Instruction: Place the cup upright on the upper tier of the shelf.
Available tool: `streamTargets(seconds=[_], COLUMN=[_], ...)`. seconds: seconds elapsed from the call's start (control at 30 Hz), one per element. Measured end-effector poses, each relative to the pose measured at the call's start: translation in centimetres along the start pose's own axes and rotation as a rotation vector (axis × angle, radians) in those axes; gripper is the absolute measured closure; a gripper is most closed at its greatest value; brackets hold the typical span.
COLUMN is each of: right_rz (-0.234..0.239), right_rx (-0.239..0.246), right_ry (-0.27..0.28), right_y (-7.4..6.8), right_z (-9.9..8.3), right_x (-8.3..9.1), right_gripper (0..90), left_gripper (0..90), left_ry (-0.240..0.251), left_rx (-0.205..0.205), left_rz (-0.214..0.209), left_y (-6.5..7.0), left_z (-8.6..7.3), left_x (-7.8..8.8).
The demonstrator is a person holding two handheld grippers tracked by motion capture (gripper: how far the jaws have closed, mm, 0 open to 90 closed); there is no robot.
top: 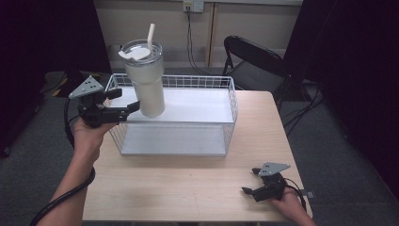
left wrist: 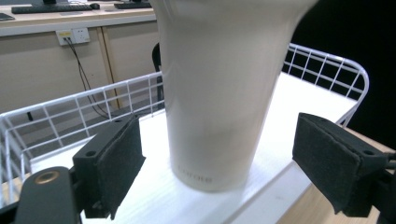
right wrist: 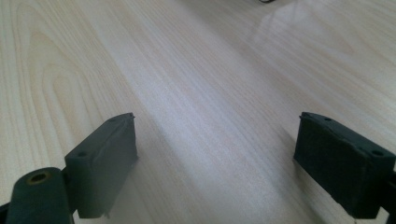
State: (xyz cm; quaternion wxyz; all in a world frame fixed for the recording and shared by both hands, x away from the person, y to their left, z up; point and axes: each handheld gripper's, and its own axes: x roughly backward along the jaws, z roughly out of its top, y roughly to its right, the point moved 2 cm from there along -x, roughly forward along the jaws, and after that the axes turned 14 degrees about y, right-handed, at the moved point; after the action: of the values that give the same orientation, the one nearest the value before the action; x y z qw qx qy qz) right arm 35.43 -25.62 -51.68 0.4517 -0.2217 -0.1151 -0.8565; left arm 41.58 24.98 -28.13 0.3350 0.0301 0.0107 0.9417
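Tumbler [top: 145, 80]: a tall cream cup with a clear lid and a white straw [top: 151, 36]; it stands on the white upper shelf [top: 197, 106] of the wire basket [top: 231, 101], at the shelf's left front corner, and looks slightly tilted in the high view.
Left gripper [top: 123, 102]: jaws spread wide, one on each side of the tumbler's lower body; in the left gripper view both pads [left wrist: 116, 165] stand clear of the cup wall, so nothing is held.
Right gripper [top: 250, 181]: jaws wide apart, resting low over the bare table [top: 188, 183] near its front right corner, well apart from the basket.
Step in hand: judged as the left gripper at the tumbler's base, either about to close on it or just let go; the pictures do not settle which.
Doing it well: the cup should sit midway between the pads, the jaws level with the shelf, and the grip low on the narrow part of the body.
Risk: the tumbler is tall and top-heavy near the shelf edge; a sideways nudge from one pad could tip it off the front.
Clearance: the jaws should stay above the basket's wire rim.
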Motion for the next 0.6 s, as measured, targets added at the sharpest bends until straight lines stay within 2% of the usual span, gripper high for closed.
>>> streamTargets(seconds=[0.27, 0.4, 0.47, 0.6], right_rz=[0.0, 0.0, 0.001, 0.0], right_rx=[0.002, 0.002, 0.002, 0.002], right_ry=[-0.001, -0.001, -0.001, -0.001], right_y=[0.0, 0.0, 0.0, 0.0], right_z=[0.0, 0.0, 0.0, 0.0], right_x=[0.0, 0.0, 0.0, 0.0], right_gripper=[12.4, 12.4, 12.4, 12.4], left_gripper=[15.6, 15.6, 15.6, 15.7], left_ry=[-0.003, 0.001, 0.005, 0.003], left_rx=[0.004, -0.004, 0.016, 0.012], left_rz=[-0.022, -0.041, -0.052, -0.061], left_y=[0.8, 1.5, 1.6, 1.9], left_z=[-0.8, -1.9, -2.3, -3.1], left_x=[1.1, 1.8, 2.1, 2.7])
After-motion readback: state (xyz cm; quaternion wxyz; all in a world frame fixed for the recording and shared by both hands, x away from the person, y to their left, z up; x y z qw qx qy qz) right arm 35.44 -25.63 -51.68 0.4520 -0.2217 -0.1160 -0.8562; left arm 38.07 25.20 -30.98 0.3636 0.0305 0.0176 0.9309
